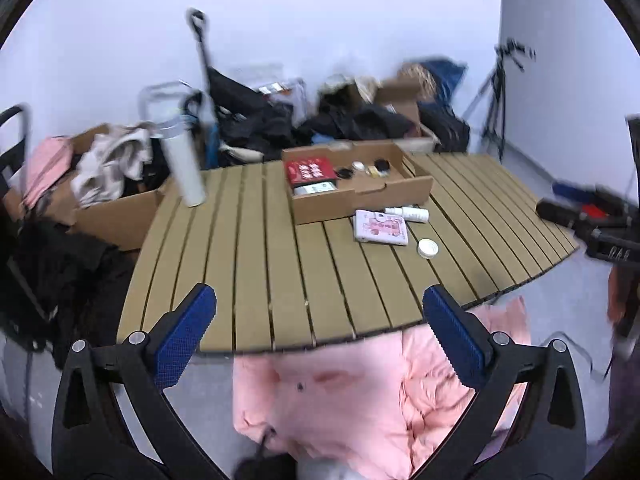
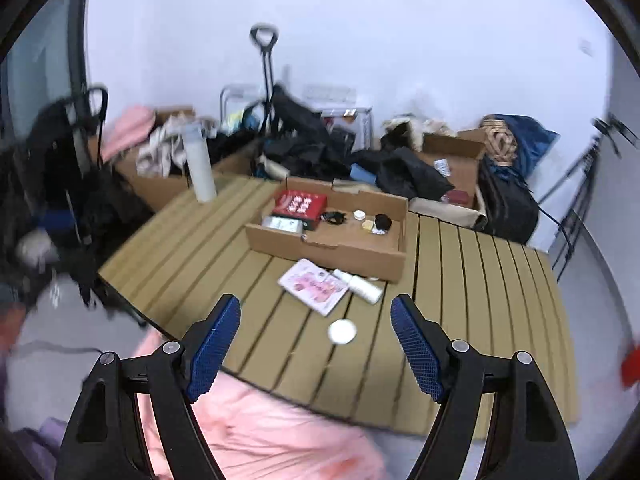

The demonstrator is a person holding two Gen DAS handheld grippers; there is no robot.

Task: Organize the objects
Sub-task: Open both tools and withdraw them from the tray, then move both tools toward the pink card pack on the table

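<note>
Both wrist views look across a slatted tan surface (image 1: 280, 240) (image 2: 480, 280) toward a shallow cardboard tray (image 1: 360, 196) (image 2: 332, 248), taken here as the landmark. Inside the tray, a red box (image 1: 309, 170) (image 2: 300, 205) fills the left end, with a pale packet (image 1: 316, 189) (image 2: 282, 224) just in front of it; several small dark and light round items (image 1: 370, 168) (image 2: 368, 220) lie toward the tray's right end, too small to identify. Outside the tray, just in front of its front wall, lie a pink-printed white flat pack (image 1: 381, 227) (image 2: 314, 286) and a small white bottle (image 1: 412, 213) (image 2: 360, 285) on its side; in the right wrist view the bottle overlaps the pack's edge. A white round lid (image 1: 427, 248) (image 2: 342, 331) rests apart from both, nearer the cameras than the pack. A tall white cylinder (image 1: 185, 172) (image 2: 200, 164) stands well to the left of the tray at the surface's far edge. Behind the tray, cardboard boxes, dark clothing and bags are heaped against the wall. The left claw (image 1: 319, 304) is spread wide and holds nothing, above the near edge of the surface, with pink fabric (image 1: 360, 392) (image 2: 260, 432) below it. The right claw (image 2: 316, 316) is likewise spread and grasps nothing, the white lid showing between its blue fingers (image 2: 214, 348).
</note>
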